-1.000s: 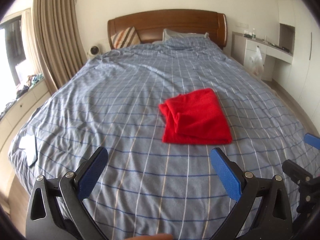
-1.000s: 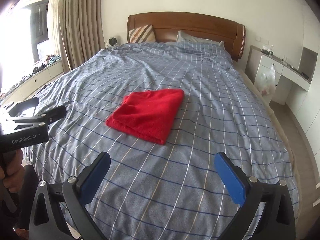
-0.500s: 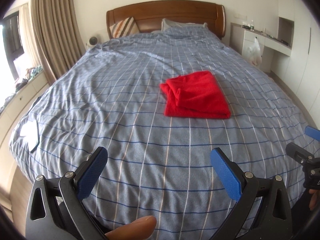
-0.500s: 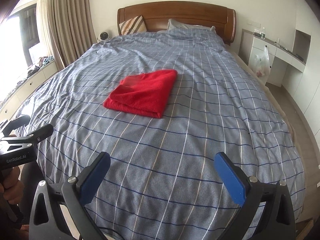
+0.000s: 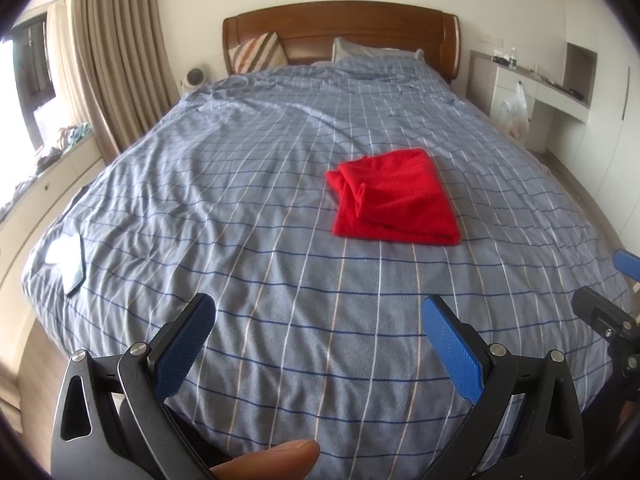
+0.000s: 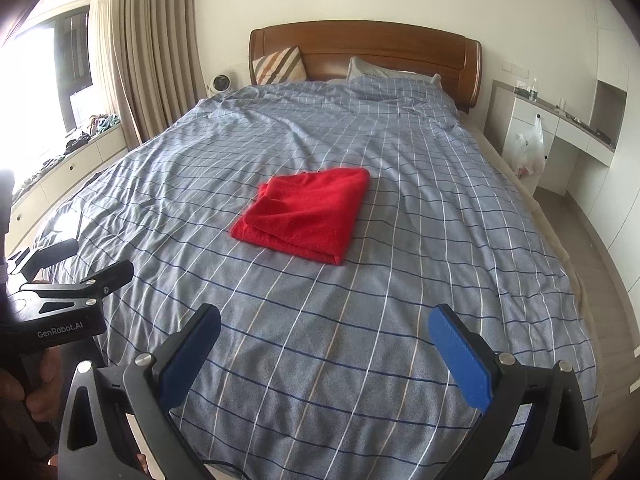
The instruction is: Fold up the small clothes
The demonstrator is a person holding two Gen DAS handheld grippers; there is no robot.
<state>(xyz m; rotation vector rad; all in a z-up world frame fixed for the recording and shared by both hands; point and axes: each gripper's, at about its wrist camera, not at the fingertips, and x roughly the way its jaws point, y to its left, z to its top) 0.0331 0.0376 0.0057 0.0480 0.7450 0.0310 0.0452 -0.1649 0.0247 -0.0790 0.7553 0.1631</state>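
A red garment [image 5: 394, 200] lies folded into a neat rectangle on the blue checked bed cover [image 5: 248, 184], right of the middle. In the right wrist view the same red garment [image 6: 306, 214] sits ahead, left of centre. My left gripper [image 5: 318, 332] hangs open above the foot of the bed, well short of the garment, with nothing between its blue pads. My right gripper [image 6: 324, 340] is open too, empty and just as far back. Each gripper shows at the edge of the other's view.
A phone [image 5: 68, 258] lies near the bed's left edge. Pillows [image 5: 256, 52] lean on the wooden headboard [image 5: 340, 28]. A desk with a hanging plastic bag [image 6: 528, 148] stands on the right; curtains and a window ledge [image 6: 60, 160] with clutter run along the left.
Both grippers have pulled back from the bed and risen a little, so the folded red garment looks farther off. Both stayed open and empty.
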